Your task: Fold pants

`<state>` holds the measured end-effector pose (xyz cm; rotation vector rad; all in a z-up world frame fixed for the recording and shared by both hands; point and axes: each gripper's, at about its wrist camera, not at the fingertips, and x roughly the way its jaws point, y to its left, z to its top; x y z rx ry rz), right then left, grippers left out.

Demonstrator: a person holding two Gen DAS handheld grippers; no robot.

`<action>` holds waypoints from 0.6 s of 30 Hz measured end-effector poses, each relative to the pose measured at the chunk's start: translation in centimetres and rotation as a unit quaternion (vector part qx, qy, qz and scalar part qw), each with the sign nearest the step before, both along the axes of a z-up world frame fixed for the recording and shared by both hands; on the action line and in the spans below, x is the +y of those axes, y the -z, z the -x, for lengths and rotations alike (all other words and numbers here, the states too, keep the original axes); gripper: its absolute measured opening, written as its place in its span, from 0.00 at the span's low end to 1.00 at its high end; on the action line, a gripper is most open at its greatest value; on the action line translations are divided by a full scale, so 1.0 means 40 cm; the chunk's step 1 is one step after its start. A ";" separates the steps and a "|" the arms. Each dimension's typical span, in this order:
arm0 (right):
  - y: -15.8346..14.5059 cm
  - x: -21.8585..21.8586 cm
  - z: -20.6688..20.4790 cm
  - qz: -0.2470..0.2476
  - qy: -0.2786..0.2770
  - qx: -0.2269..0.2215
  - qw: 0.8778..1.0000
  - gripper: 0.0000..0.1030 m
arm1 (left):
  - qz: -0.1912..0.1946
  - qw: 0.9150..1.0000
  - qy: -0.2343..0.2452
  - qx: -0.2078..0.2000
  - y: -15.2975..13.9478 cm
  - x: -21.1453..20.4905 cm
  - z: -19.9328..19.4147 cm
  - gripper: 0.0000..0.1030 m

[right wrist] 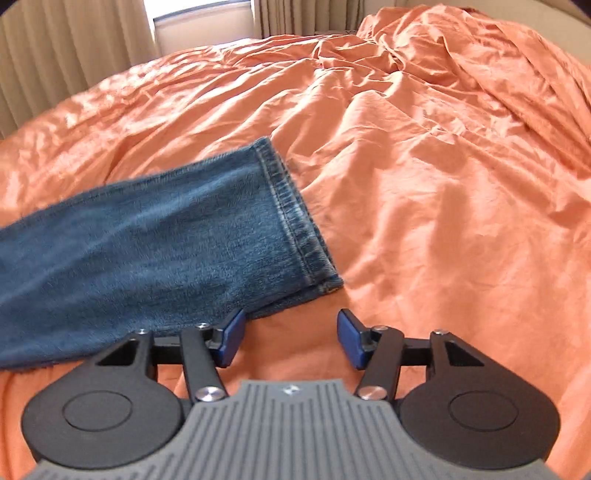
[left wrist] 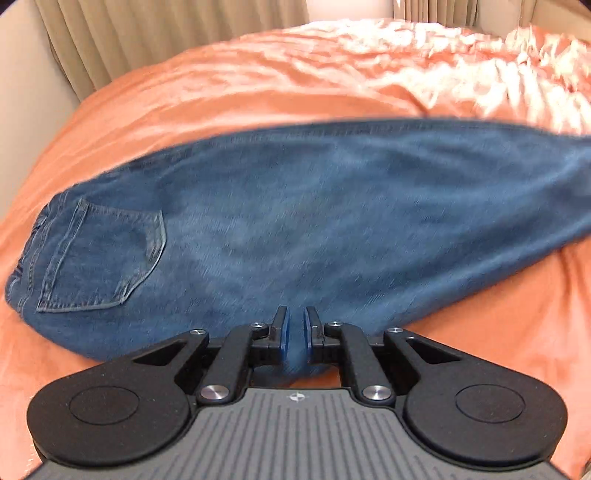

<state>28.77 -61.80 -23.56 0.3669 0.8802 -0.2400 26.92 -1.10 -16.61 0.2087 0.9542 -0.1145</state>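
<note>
Blue jeans (left wrist: pixel 280 229) lie across an orange bed sheet (left wrist: pixel 221 85), folded lengthwise, with a back pocket (left wrist: pixel 103 258) at the left. My left gripper (left wrist: pixel 295 325) is shut on the near edge of the jeans, denim pinched between its blue pads. In the right wrist view the leg end of the jeans (right wrist: pixel 155 251) lies flat, with its hem (right wrist: pixel 295 218) toward the right. My right gripper (right wrist: pixel 291 336) is open and empty, low over the sheet at the leg's near edge, its left pad (right wrist: pixel 231 336) just touching the denim.
The wrinkled orange sheet (right wrist: pixel 424 166) covers the whole bed and bunches up at the far right (right wrist: pixel 480 48). Beige curtains (right wrist: pixel 55 48) and a bright window (right wrist: pixel 199 18) stand behind the bed. A pale wall (left wrist: pixel 22 92) is at the left.
</note>
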 end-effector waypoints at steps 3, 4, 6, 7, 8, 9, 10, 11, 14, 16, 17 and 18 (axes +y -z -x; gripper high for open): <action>-0.004 -0.072 0.032 -0.142 0.050 -0.044 0.988 0.53 | 0.055 0.998 -0.002 -0.006 -0.033 -0.042 -0.035 0.12; 0.008 -0.092 0.040 -0.189 0.067 -0.054 0.978 0.53 | 0.070 0.998 0.001 -0.007 -0.039 -0.059 -0.050 0.12; 0.041 -0.123 0.041 -0.264 0.099 -0.065 0.957 0.53 | 0.095 0.995 0.013 -0.007 -0.044 -0.103 -0.085 0.12; 0.063 -0.140 0.044 -0.298 0.115 -0.070 0.945 0.53 | 0.104 0.994 0.018 -0.006 -0.042 -0.125 -0.101 0.12; 0.080 -0.152 0.041 -0.313 0.126 -0.072 0.939 0.53 | 0.113 0.993 0.023 -0.002 -0.039 -0.149 -0.117 0.12; 0.093 -0.159 0.038 -0.319 0.132 -0.072 0.936 0.53 | 0.120 0.992 0.028 0.003 -0.035 -0.172 -0.131 0.11; 0.109 -0.167 0.034 -0.324 0.138 -0.072 0.933 0.53 | 0.124 0.992 0.034 0.006 -0.032 -0.196 -0.141 0.11; 0.122 -0.173 0.030 -0.331 0.142 -0.073 0.930 0.51 | 0.126 0.991 0.041 0.008 -0.028 -0.220 -0.152 0.11; 0.153 -0.182 0.017 -0.352 0.149 -0.082 0.920 0.46 | 0.121 0.991 0.064 0.017 -0.008 -0.285 -0.175 0.11; 0.164 -0.185 0.005 -0.351 0.152 -0.088 0.920 0.42 | 0.118 0.990 0.074 0.025 0.016 -0.324 -0.195 0.11; 0.164 -0.182 0.002 -0.343 0.156 -0.090 0.922 0.30 | 0.117 0.990 0.077 0.028 0.028 -0.340 -0.202 0.11; 0.164 -0.185 -0.003 -0.337 0.157 -0.091 0.924 0.18 | 0.116 0.990 0.079 0.031 0.038 -0.354 -0.210 0.11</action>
